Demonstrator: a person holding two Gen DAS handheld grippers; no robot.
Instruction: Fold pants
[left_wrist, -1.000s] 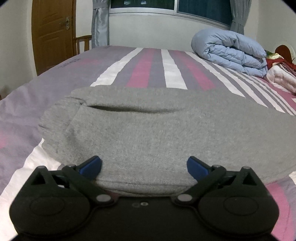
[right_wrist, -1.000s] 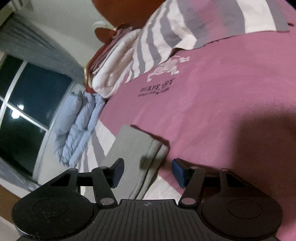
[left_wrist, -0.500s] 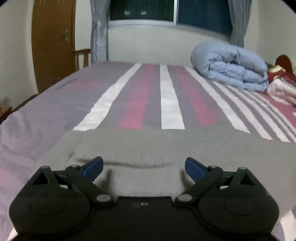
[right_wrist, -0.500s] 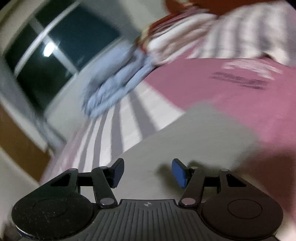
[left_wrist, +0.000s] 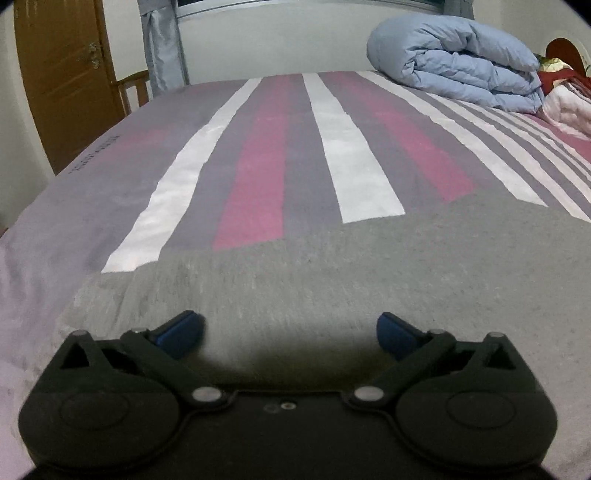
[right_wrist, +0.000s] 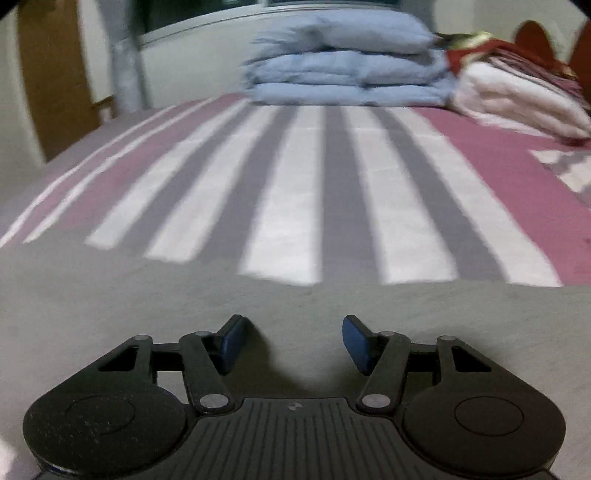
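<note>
The grey pants (left_wrist: 314, 273) lie flat on the striped bed (left_wrist: 258, 147), filling the near part of both views. My left gripper (left_wrist: 290, 328) hovers low over the cloth near its left end. Its jaws are opening, spread wide, with only flat cloth below and nothing pinched. In the right wrist view the pants (right_wrist: 147, 295) stretch across the whole width. My right gripper (right_wrist: 293, 332) hangs just above them, jaws about half apart and holding nothing. Both grippers cast shadows on the cloth.
A rolled blue duvet (left_wrist: 461, 70) lies at the bed's far right, with white and red folded bedding (right_wrist: 517, 96) beside it. A brown door (left_wrist: 62, 74) and a wooden chair (left_wrist: 133, 88) stand past the left edge of the bed. Striped sheet (right_wrist: 288, 184) stretches beyond the pants.
The right gripper's view has rolled from tilted to level and swung from the pants' end to over their middle. The left gripper has shifted, so the pants sit lower in view and the crease is gone.
</note>
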